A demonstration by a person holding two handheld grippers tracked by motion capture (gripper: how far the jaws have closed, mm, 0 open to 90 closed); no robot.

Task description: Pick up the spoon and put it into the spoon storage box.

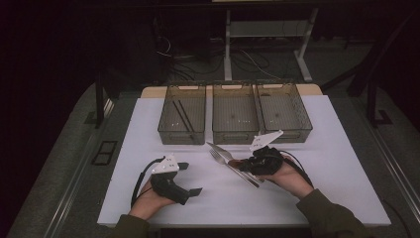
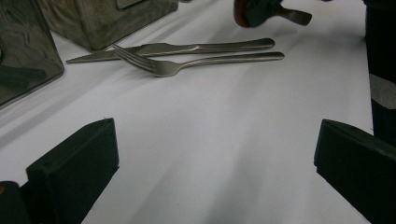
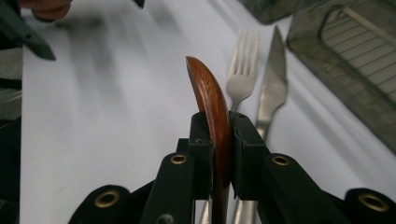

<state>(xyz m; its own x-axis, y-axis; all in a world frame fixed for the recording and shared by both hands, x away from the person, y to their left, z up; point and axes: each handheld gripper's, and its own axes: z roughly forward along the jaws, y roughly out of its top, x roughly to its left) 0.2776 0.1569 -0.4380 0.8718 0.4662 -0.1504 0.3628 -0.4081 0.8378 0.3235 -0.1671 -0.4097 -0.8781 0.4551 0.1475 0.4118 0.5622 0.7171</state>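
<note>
My right gripper (image 3: 219, 128) is shut on a brown wooden spoon (image 3: 208, 93), seen edge-on and sticking out past the jaws. In the high view this gripper (image 1: 241, 163) hovers right of centre, with the spoon (image 1: 234, 162) over the handles of the cutlery. A steel fork (image 1: 217, 156) and a knife (image 1: 218, 148) lie side by side on the white table (image 1: 148, 198), tips toward the bins. They also appear in the left gripper view as fork (image 2: 187, 65) and knife (image 2: 187, 48). My left gripper (image 1: 190, 178) rests at front left, its jaws wide open around bare table (image 2: 215, 163).
Three smoky see-through bins stand in a row at the back: the left bin (image 1: 182, 134) holds dark chopsticks (image 1: 183, 115); the middle bin (image 1: 233, 135) and the right bin (image 1: 297, 131) look empty. Cables and a desk frame sit on the floor beyond.
</note>
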